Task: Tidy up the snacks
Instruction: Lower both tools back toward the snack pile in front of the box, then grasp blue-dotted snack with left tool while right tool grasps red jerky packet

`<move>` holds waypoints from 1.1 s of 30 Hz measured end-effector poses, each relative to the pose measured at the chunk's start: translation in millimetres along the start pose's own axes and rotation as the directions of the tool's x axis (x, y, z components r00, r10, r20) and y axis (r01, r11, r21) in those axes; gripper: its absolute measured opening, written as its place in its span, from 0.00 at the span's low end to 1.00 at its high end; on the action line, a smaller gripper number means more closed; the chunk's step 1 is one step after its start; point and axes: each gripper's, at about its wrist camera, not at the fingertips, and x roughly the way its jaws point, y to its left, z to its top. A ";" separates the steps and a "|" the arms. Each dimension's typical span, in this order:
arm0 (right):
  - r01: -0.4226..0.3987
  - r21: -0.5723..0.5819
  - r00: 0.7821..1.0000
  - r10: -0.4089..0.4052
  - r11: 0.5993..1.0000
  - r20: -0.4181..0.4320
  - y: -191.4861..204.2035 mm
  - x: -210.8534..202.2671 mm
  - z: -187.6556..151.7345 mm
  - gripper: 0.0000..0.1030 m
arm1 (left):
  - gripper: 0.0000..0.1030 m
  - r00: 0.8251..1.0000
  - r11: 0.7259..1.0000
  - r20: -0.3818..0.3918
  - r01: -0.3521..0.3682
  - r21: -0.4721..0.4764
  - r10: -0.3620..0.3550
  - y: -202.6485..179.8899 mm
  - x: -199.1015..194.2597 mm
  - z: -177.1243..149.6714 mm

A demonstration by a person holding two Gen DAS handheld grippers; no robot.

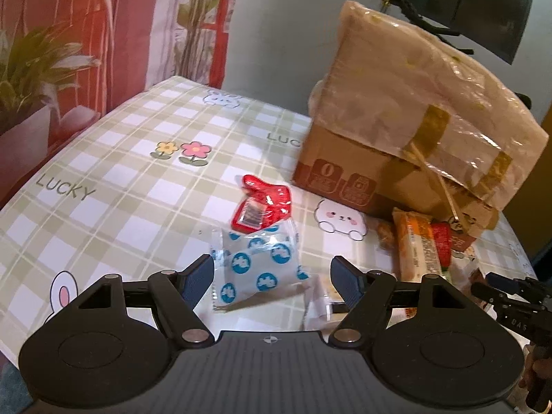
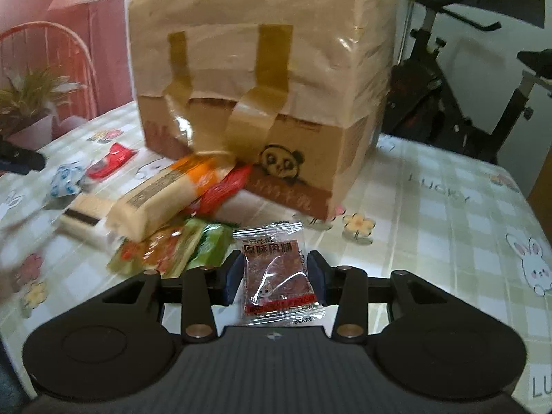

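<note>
In the left wrist view my left gripper (image 1: 270,272) is open, its jaws on either side of a clear packet with blue dots (image 1: 255,269) lying on the checked tablecloth (image 1: 138,158). A red packet (image 1: 262,207) lies just beyond it. In the right wrist view my right gripper (image 2: 274,272) is partly closed around a clear packet of dried meat (image 2: 276,276), pads beside its edges; contact is unclear. A long orange and cream bar (image 2: 162,196), a red packet (image 2: 220,189), a green packet (image 2: 179,252) and a small cream packet (image 2: 86,214) lie to its left.
A taped cardboard box (image 2: 262,79) with a panda drawing stands at the middle of the table; it also shows in the left wrist view (image 1: 407,131). An exercise bike (image 2: 448,86) stands behind the table at right. A potted plant (image 1: 31,79) sits at the far left.
</note>
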 end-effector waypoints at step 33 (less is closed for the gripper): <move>-0.052 0.086 0.998 0.049 0.995 0.043 -10.8 4.5 -17.3 0.42 | 0.70 0.995 0.995 -0.060 -0.086 -0.054 0.083 5.5 61.0 3.7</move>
